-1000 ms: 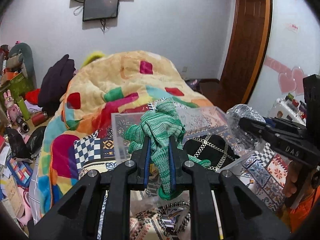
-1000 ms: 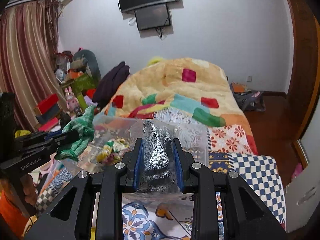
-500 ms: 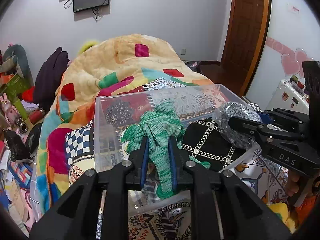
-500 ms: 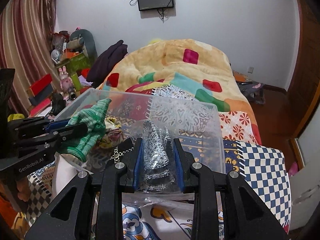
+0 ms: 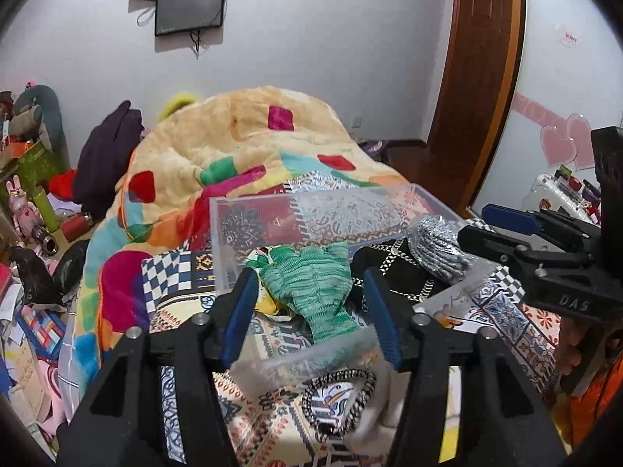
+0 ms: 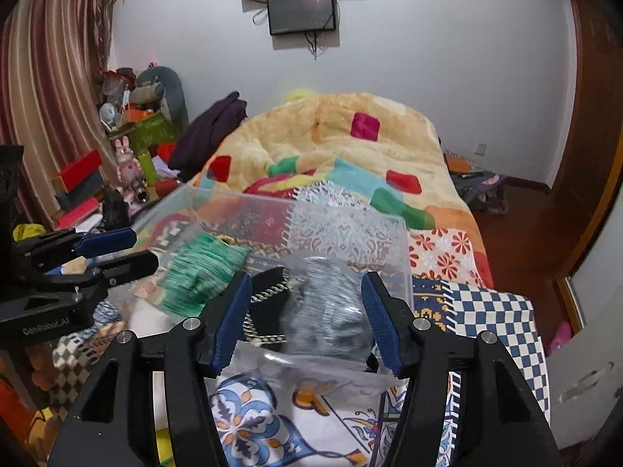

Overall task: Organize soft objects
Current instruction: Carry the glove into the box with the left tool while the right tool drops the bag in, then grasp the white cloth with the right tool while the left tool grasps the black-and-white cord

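Observation:
A clear plastic bin (image 5: 311, 214) (image 6: 350, 229) sits on the patterned bedspread. A green knit glove (image 5: 311, 284) (image 6: 194, 272) lies loose inside it, beside a black patterned cloth (image 5: 393, 264) (image 6: 268, 292). A grey knit glove in a clear bag (image 6: 327, 311) (image 5: 436, 249) lies at the bin's right side, blurred. My left gripper (image 5: 309, 315) is open over the bin's near wall, with the green glove between and beyond its fingers. My right gripper (image 6: 305, 323) is open, with the bagged grey glove between its fingers.
A yellow blanket with coloured patches (image 5: 241, 148) is heaped on the bed behind the bin. Dark clothing (image 5: 109, 148) lies at its left. Toys and boxes (image 6: 117, 155) crowd the floor on the left. A wooden door (image 5: 475, 78) stands at the right.
Both grippers have opened. The green glove dropped from the left gripper into the bin; the bagged grey glove left the right gripper's grip and sits at the bin's right.

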Tool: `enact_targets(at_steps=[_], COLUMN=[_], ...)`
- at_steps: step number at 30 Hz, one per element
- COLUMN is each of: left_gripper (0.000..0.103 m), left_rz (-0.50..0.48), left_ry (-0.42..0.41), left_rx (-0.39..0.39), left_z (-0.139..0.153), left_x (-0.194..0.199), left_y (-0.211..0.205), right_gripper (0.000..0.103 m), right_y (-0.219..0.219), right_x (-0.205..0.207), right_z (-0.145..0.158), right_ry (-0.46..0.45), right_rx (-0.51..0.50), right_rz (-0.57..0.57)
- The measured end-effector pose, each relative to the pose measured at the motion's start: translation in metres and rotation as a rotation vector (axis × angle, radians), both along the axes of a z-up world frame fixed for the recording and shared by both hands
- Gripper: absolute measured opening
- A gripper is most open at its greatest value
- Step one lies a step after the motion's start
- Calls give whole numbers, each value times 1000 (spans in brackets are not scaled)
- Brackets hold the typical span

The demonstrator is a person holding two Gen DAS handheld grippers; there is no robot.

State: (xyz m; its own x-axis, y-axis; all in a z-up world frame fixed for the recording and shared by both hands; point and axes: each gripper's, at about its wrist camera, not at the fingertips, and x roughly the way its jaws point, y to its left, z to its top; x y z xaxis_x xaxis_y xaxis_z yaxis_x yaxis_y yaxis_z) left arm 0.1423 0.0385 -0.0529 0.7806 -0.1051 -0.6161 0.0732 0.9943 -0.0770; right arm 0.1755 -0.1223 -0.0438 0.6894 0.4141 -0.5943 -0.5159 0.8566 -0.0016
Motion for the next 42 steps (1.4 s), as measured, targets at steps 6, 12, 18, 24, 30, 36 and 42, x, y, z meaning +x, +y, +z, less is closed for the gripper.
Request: enact_targets(at_steps=[6,12,18,24,30,36,42], left_gripper=[62,63,62,61,44,21,7], left_rz=[-4,-6,-10,-29,-60,-88,-75], left_ry=[-13,11,55,98,139,172,110], left_rx=[-22,-31,-52,-70,-94,-114,-62], left_z=[5,-4,-23,-39,-48,-53,-43], left_x=[-22,-43,-52,-52,-46,-38,-49], left_y=[4,7,7,5,1,-4,-8], right_gripper=[71,71,71,71,68,37,13], right_y=[-4,3,26,39,48,55,55], right_x=[-24,-36,-38,-34,-33,-29,-37], right_z=[15,5,-23,-39,-51,-64,-59], right_ry=[-45,5,70,144,195,268,206], right_rx=[48,60,2,-6,-18,-22,-41], right_rz=[33,108,177,222,255,288,283])
